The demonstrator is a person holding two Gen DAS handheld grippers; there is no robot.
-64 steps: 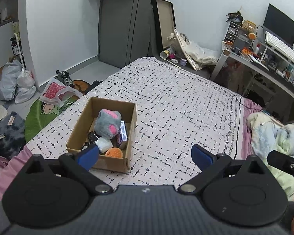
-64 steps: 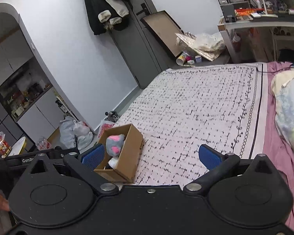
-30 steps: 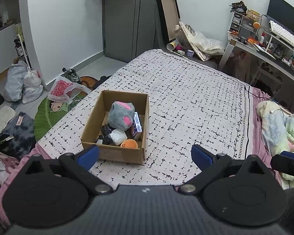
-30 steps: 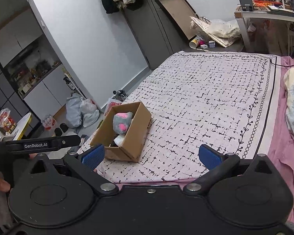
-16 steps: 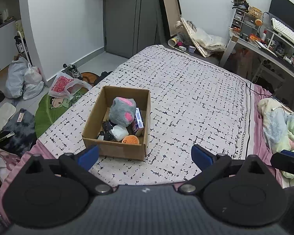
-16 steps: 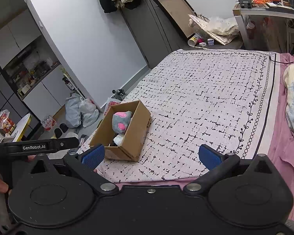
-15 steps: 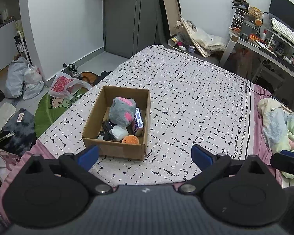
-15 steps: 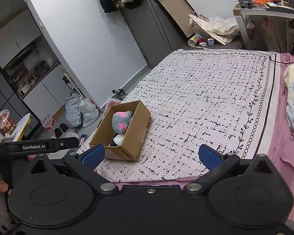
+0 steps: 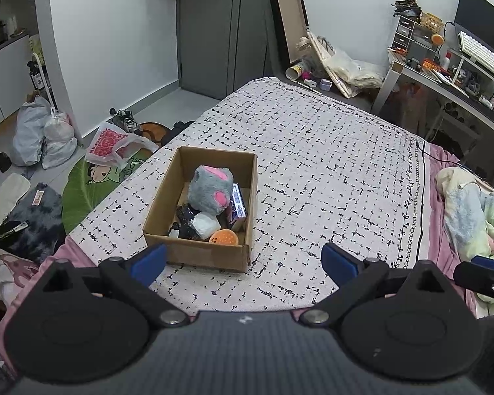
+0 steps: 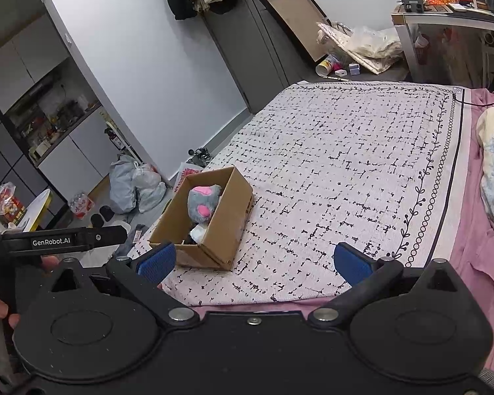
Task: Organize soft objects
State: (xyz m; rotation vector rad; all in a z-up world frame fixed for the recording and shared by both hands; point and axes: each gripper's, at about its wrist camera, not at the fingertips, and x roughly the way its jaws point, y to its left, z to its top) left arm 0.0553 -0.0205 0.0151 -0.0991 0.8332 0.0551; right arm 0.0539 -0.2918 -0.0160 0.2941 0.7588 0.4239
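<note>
Open brown cardboard box (image 9: 201, 204) on near-left of patterned bedspread (image 9: 329, 171), long axis near-to-far, grey-pink plush toy (image 9: 210, 189) inside; left gripper (image 9: 243, 260) nearer, box ahead-left; right gripper (image 10: 252, 260) farther; both spread wide, empty

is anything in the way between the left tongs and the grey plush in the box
Only the cardboard box's near wall stands between the open left tongs and the grey plush. The box is open on top and nothing covers the plush.
</note>
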